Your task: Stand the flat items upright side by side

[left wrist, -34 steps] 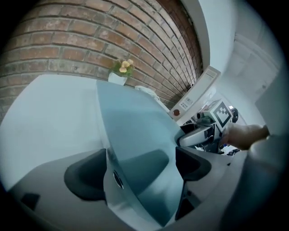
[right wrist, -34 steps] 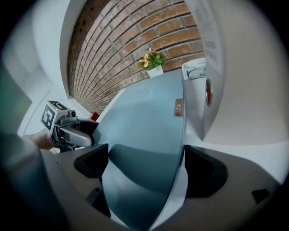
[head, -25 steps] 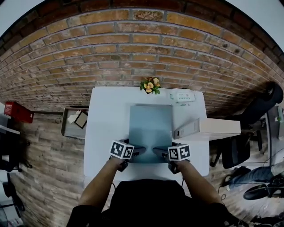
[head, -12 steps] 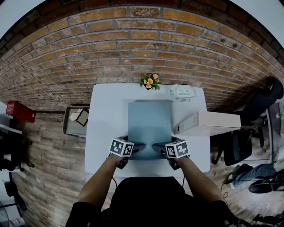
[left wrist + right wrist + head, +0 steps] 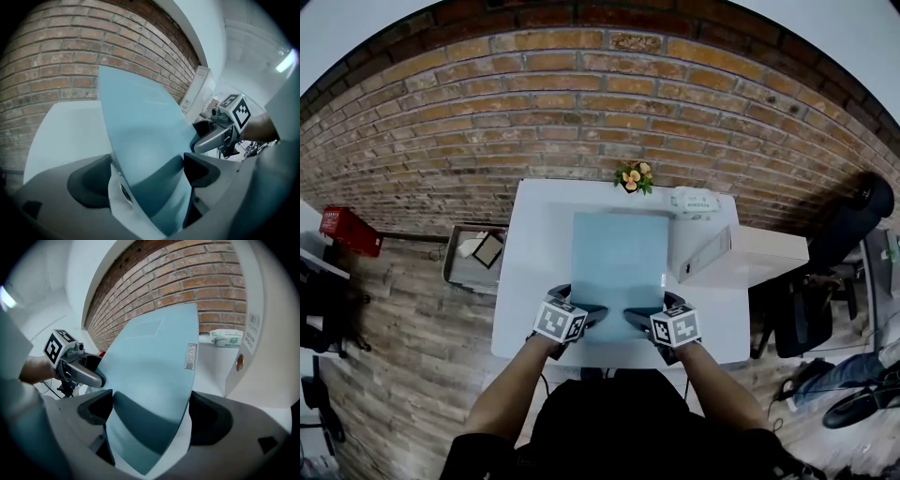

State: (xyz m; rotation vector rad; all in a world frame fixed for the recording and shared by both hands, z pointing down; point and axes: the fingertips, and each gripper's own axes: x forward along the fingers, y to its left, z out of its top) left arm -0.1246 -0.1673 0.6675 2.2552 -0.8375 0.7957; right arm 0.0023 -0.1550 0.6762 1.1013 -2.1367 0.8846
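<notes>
A light blue flat folder [image 5: 619, 261] lies lengthwise on the white table [image 5: 534, 281], and both grippers hold its near edge. My left gripper [image 5: 584, 317] is shut on the near left corner, and my right gripper [image 5: 639, 321] is shut on the near right corner. In the left gripper view the blue folder [image 5: 140, 136] passes slanted between the jaws of the left gripper [image 5: 147, 176]. The right gripper view shows the blue folder [image 5: 150, 376], with a small metal label, clamped in the right gripper [image 5: 150, 416]. A white box file [image 5: 741, 255] stands at the table's right.
A small pot of flowers [image 5: 633, 176] and a tissue packet [image 5: 694, 202] sit at the table's far edge, against the brick wall. An open box [image 5: 476, 253] lies on the floor to the left. Chairs stand to the right.
Both grippers stay clamped on the folder's near edge. The head view has shifted a little, and the folder's far edge sits slightly nearer the flowers.
</notes>
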